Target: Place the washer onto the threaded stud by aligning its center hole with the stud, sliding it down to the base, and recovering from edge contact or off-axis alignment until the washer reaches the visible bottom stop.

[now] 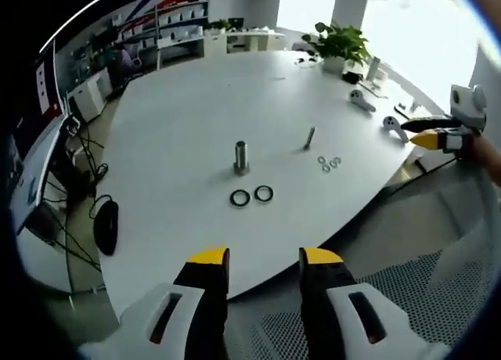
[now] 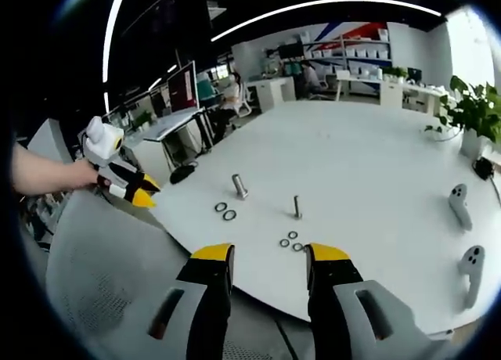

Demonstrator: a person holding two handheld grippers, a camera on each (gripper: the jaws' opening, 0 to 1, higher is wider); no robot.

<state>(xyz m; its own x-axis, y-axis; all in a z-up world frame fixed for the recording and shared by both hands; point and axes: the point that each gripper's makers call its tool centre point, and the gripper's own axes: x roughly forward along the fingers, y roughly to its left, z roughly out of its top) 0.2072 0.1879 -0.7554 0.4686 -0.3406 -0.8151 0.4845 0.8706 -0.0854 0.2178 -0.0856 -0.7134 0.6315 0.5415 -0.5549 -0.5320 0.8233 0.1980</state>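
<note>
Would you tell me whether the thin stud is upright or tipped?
Upright: the thin stud stands on the white table, small washers lying beside it.

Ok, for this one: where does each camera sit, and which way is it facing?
Left gripper view: rides the left gripper, held off the table edge, facing across it at the large stud, black washers, thin stud and small washers; the right gripper and a hand enter at right.
Right gripper view: rides the right gripper, facing the table from another side; the left gripper and a forearm enter at left.
Shared: table, both studs, both washer groups, plant, two white controllers.
</note>
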